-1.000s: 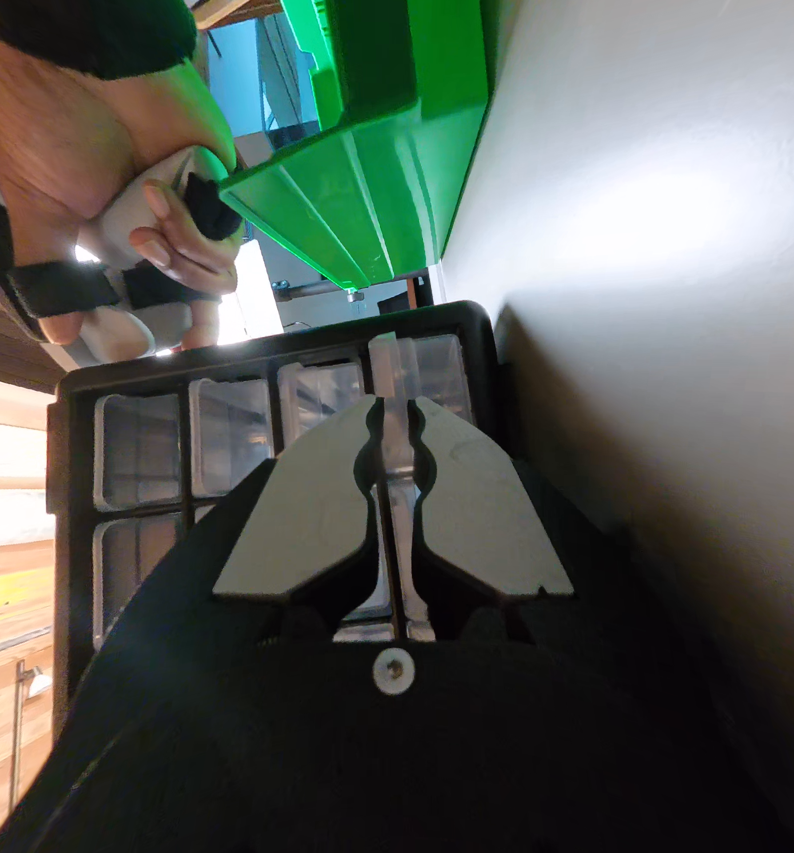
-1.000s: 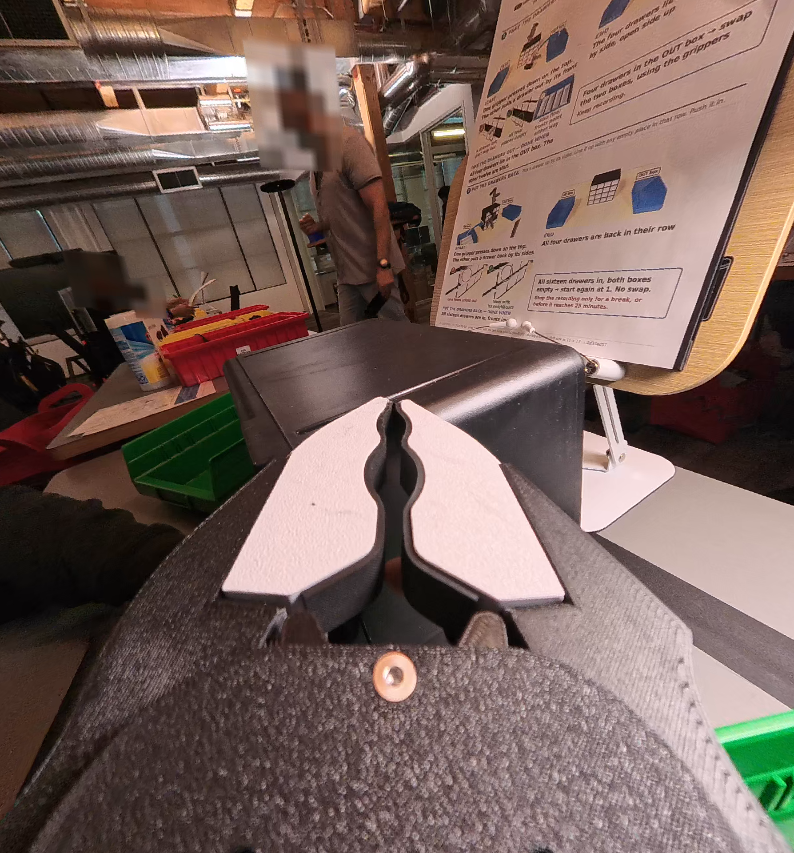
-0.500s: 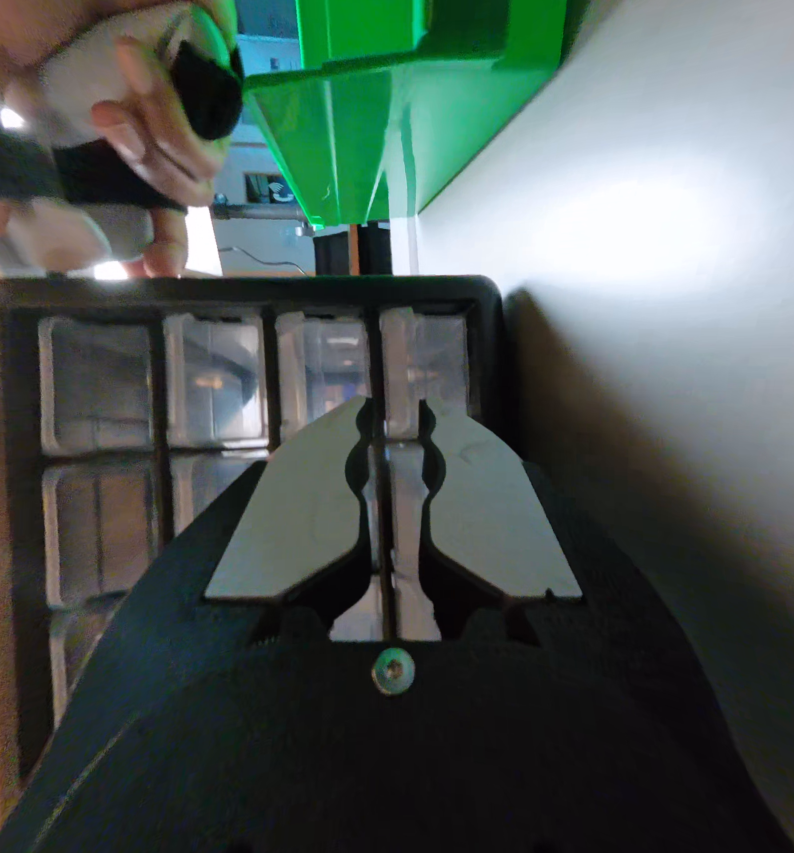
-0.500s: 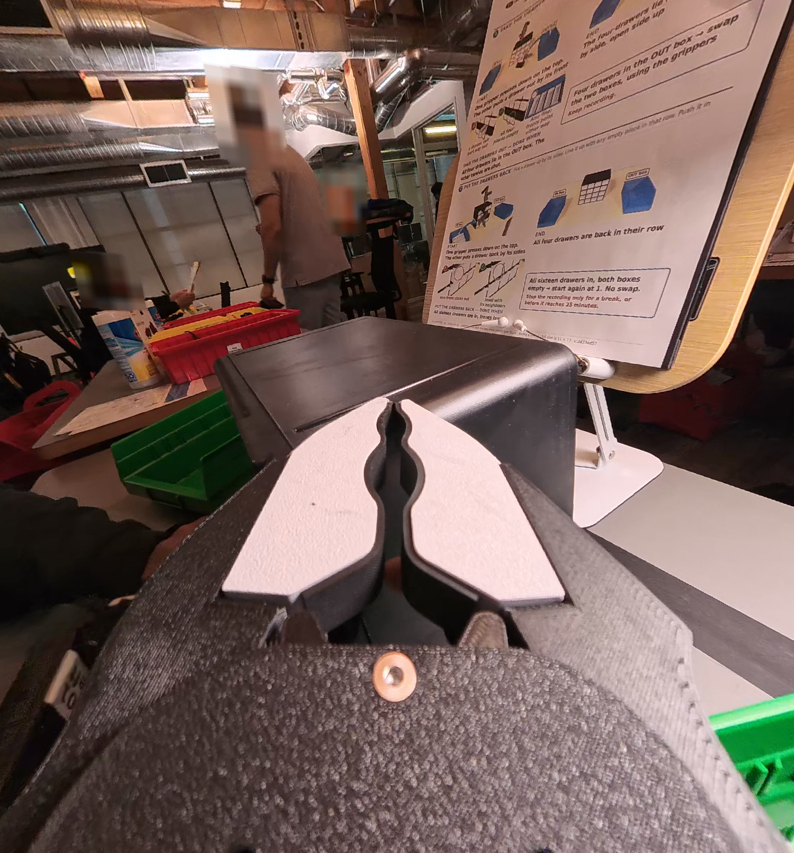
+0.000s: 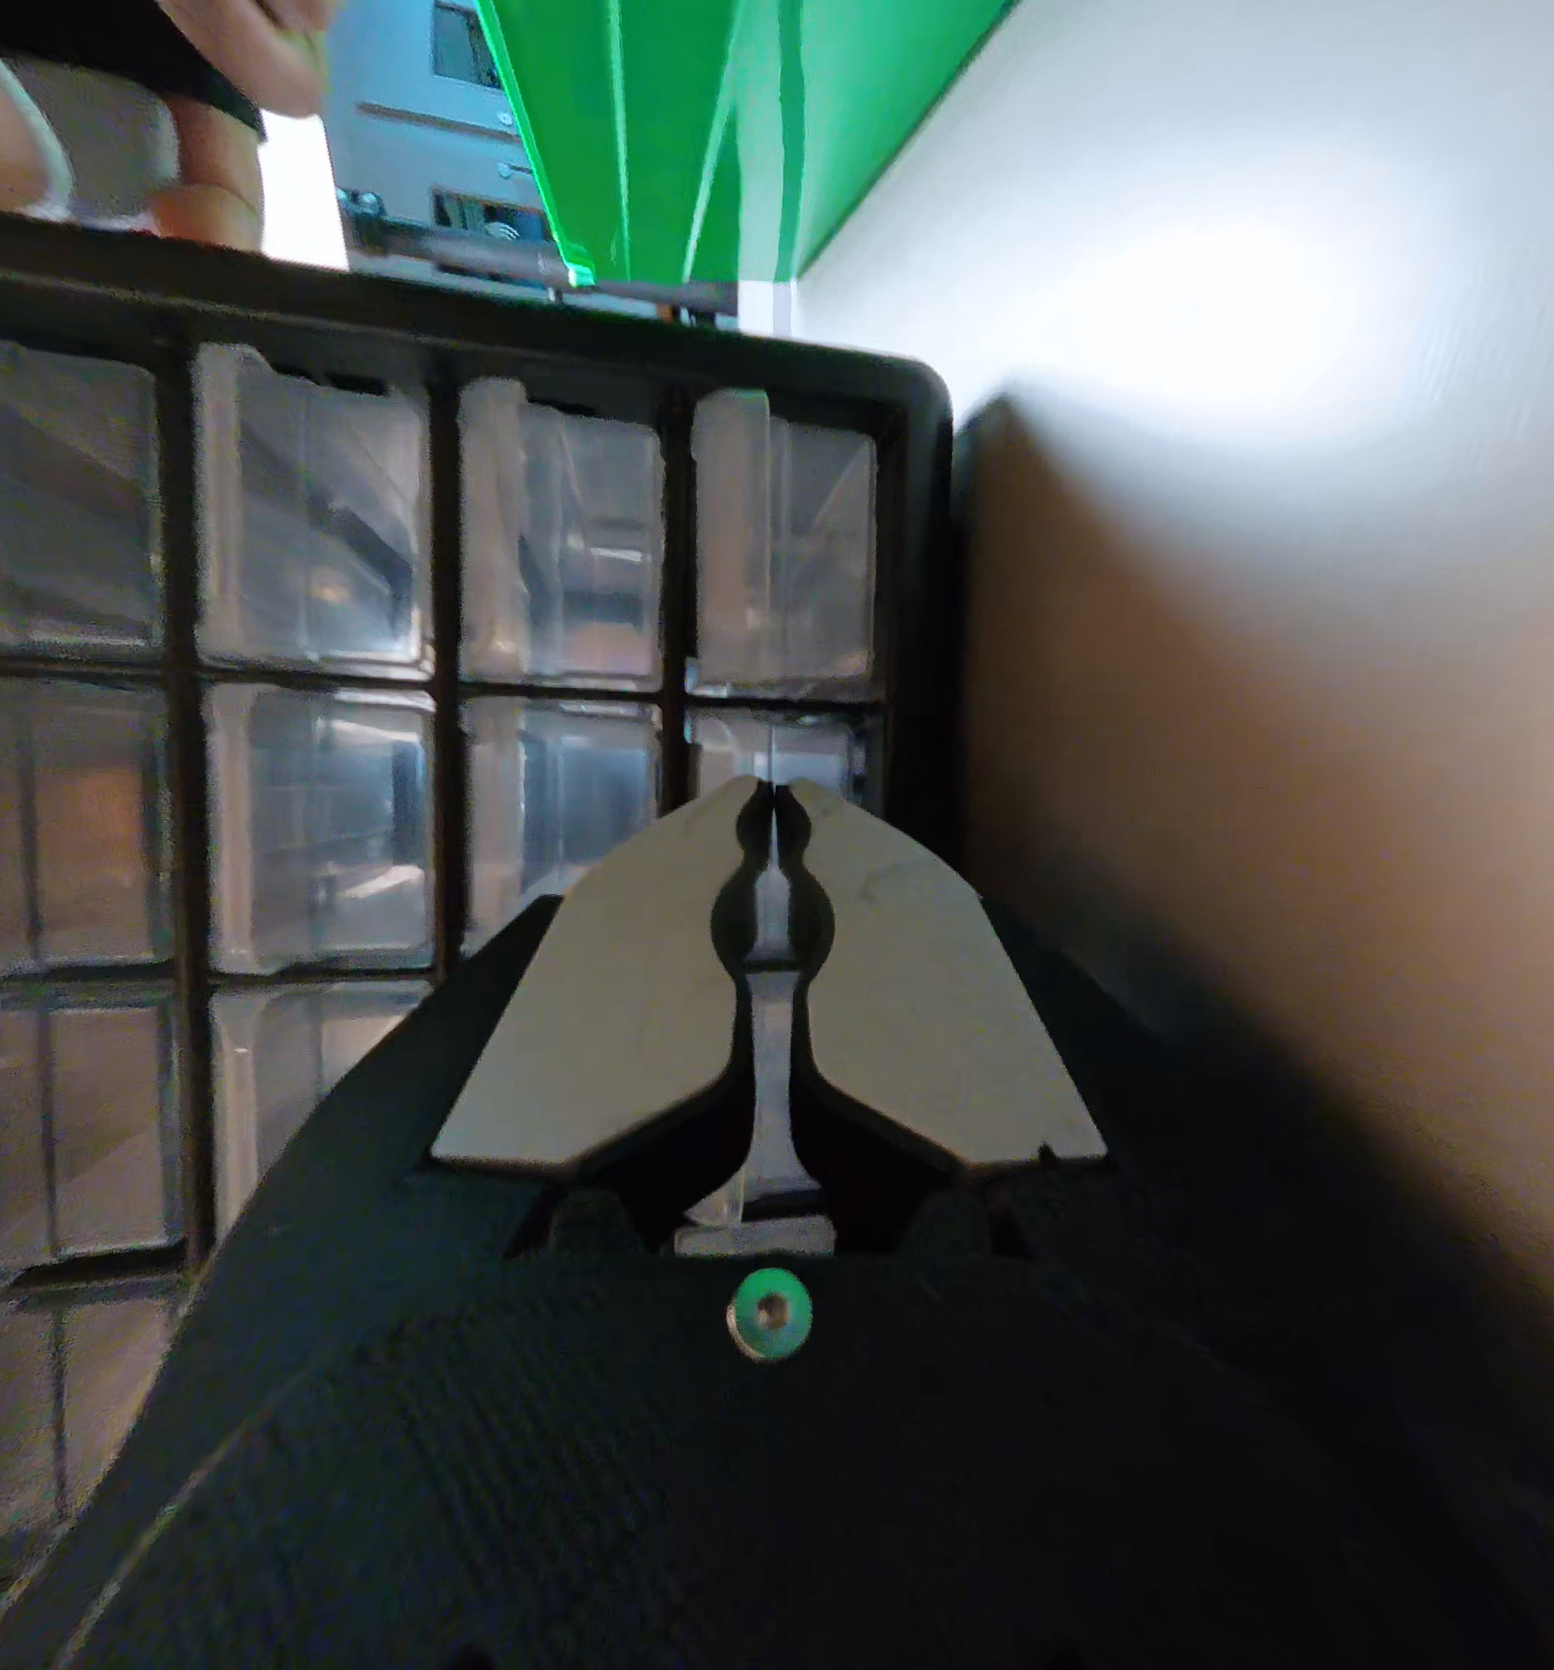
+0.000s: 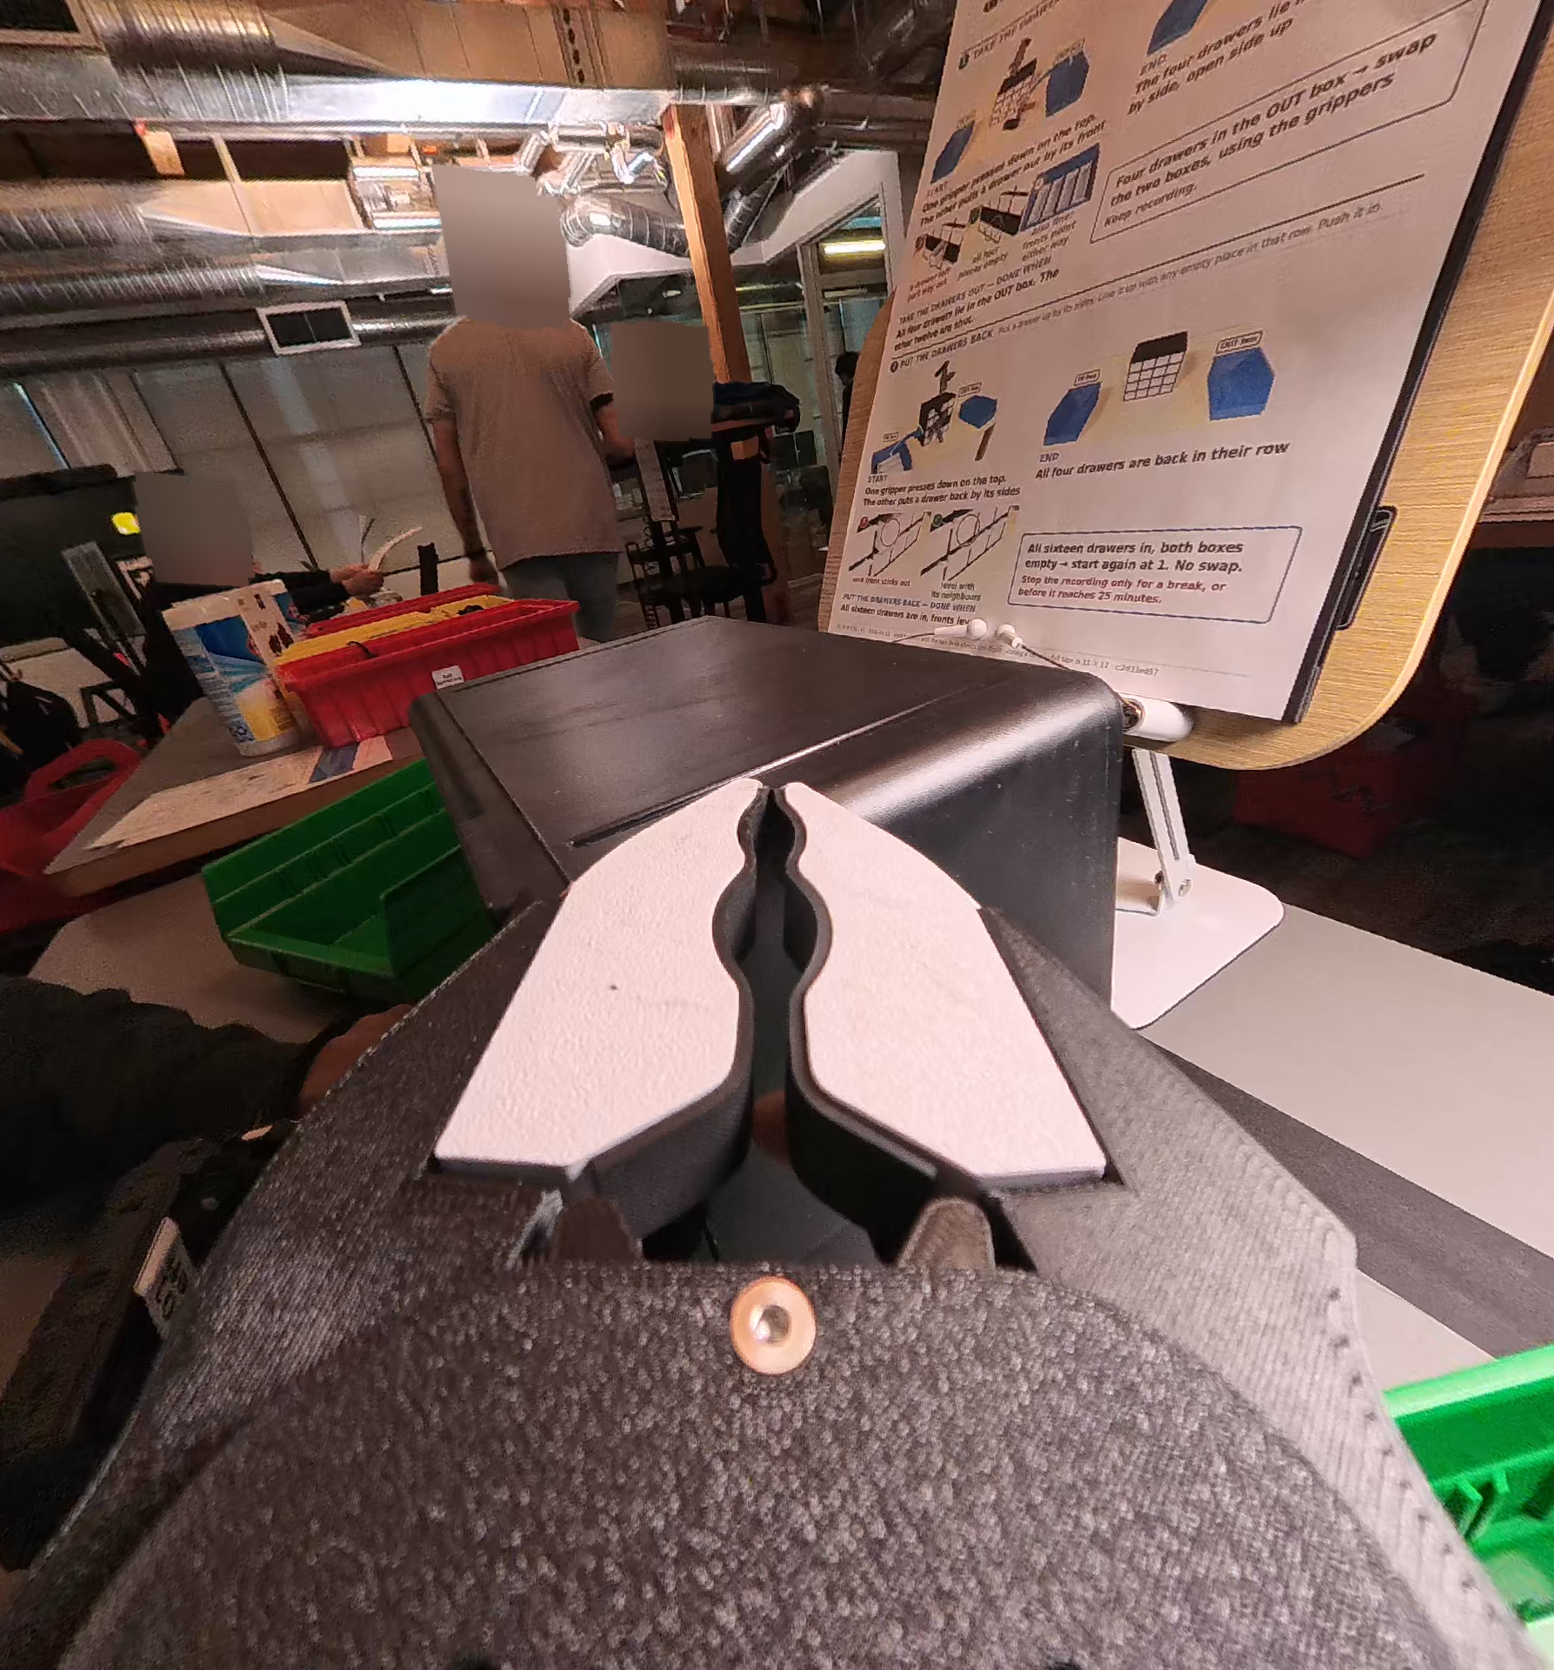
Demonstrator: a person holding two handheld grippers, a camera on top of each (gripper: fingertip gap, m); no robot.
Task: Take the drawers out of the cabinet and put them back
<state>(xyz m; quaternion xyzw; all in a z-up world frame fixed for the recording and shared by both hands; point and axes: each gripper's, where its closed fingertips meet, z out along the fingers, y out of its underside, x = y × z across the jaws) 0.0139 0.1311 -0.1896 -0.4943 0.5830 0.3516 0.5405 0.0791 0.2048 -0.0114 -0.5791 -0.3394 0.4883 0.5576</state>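
The black cabinet (image 5: 917,542) fills the left wrist view, which is turned on its side. It holds a grid of clear drawers (image 5: 303,524). My left gripper (image 5: 771,797) is shut on the clear pull tab (image 5: 771,1066) of a drawer (image 5: 773,745) in the row beside the white table. In the right wrist view I see the cabinet's plain black top (image 6: 755,705). My right gripper (image 6: 771,795) is shut and empty over the near edge of that top. I cannot tell if it touches.
A green bin (image 5: 710,136) stands beyond the cabinet; it also shows in the right wrist view (image 6: 339,886). Another green bin (image 6: 1523,1482) sits at the near right. An instruction board on a white stand (image 6: 1161,361) is behind the cabinet. A person stands beyond a red bin (image 6: 430,660).
My left gripper has moved closer to the cabinet front and its fingers have closed on a drawer's pull tab. My right gripper has stayed over the cabinet top.
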